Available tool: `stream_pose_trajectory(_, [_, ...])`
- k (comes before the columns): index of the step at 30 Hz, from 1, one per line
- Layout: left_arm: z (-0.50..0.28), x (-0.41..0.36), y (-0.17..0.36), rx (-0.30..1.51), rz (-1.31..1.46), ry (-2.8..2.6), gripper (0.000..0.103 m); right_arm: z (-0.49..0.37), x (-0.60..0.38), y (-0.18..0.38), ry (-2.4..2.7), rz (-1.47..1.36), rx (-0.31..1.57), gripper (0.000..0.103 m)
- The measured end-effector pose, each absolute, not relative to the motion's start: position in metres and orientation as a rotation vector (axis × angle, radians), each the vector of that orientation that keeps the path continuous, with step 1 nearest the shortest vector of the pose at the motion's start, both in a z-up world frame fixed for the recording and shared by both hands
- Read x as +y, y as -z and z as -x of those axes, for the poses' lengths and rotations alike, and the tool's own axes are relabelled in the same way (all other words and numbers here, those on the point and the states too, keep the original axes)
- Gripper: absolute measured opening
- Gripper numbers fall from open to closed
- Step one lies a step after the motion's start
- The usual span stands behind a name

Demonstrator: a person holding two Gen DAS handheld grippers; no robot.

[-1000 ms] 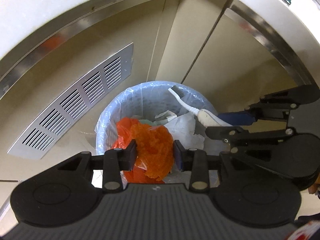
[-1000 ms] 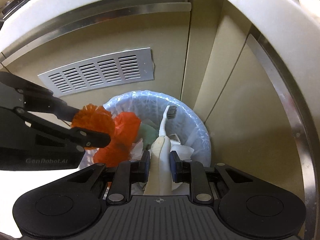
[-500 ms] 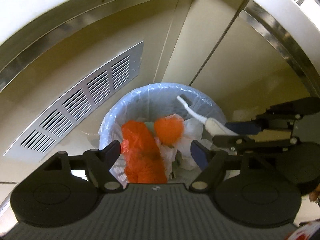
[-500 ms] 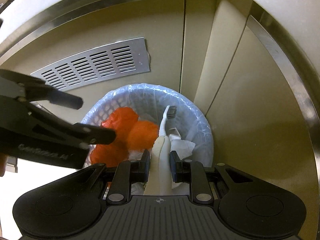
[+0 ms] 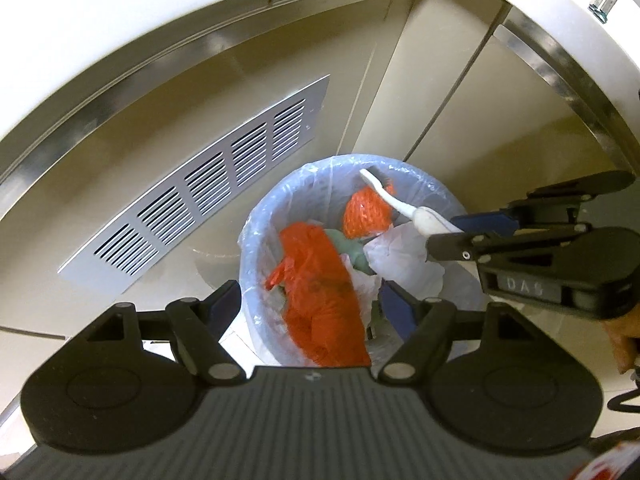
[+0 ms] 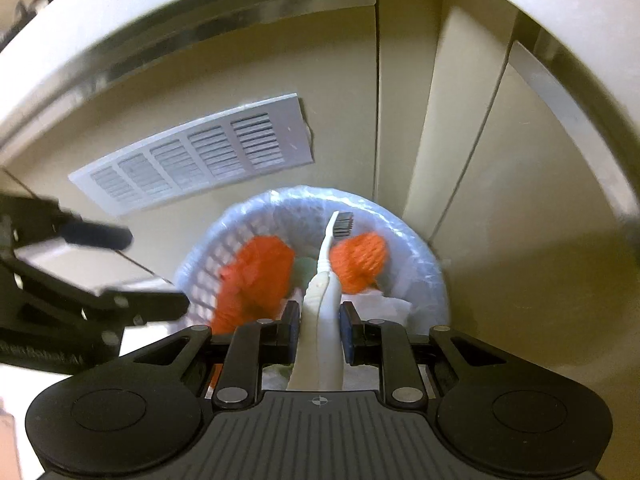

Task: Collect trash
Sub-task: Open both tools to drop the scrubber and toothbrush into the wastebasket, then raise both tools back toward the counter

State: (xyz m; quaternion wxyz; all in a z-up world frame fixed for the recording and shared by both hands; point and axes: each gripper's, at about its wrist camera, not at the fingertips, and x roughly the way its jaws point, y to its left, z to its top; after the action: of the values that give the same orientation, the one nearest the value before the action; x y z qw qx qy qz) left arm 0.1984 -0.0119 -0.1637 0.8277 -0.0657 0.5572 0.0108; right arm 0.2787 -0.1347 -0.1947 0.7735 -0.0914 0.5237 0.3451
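Dropped from the left gripper (image 5: 310, 304), whose jaws have just been opening and are now standing apart and empty, the orange mesh ball (image 5: 366, 216) is lying in the bin (image 5: 256, 240) at the far side, so that piece is collected. Right of it, the right gripper (image 6: 320, 326) is clamping a smooth white toothbrush (image 6: 326, 276) over the crinkly liner

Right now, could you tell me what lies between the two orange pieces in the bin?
In the right wrist view, the toothbrush held in the right gripper crosses between the orange bag and orange ball, with something green beneath.
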Motion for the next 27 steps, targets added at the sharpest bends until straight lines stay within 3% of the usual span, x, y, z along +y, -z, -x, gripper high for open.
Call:
stream_pose_trajectory(1, [-0.197, -0.011, 0.164, 1.184, 0.139, -0.025, 0.074, -0.279, -0.134, 0.195, -0.746, 0.188, 1.142, 0.025])
stream_pose_trajectory(2, [-0.196, -0.011, 0.164, 1.184, 0.139, -0.026, 0.074, -0.279, -0.134, 0.196, -0.737, 0.189, 1.142, 0.043])
stream_pose_trajectory(4, [-0.194, -0.009, 0.163, 1.184, 0.134, -0.027, 0.074, -0.278, -0.134, 0.195, -0.731, 0.18, 1.136, 0.064])
stream_pose_trajectory(16, [-0.184, -0.01, 0.157, 1.155, 0.121, -0.017, 0.074, -0.27, -0.141, 0.185, -0.723, 0.195, 1.137, 0.064])
stream_pose_trajectory(27, [-0.176, -0.014, 0.11, 1.046, 0.113, 0.003, 0.074, -0.261, -0.148, 0.127, -0.755, 0.169, 1.037, 0.064])
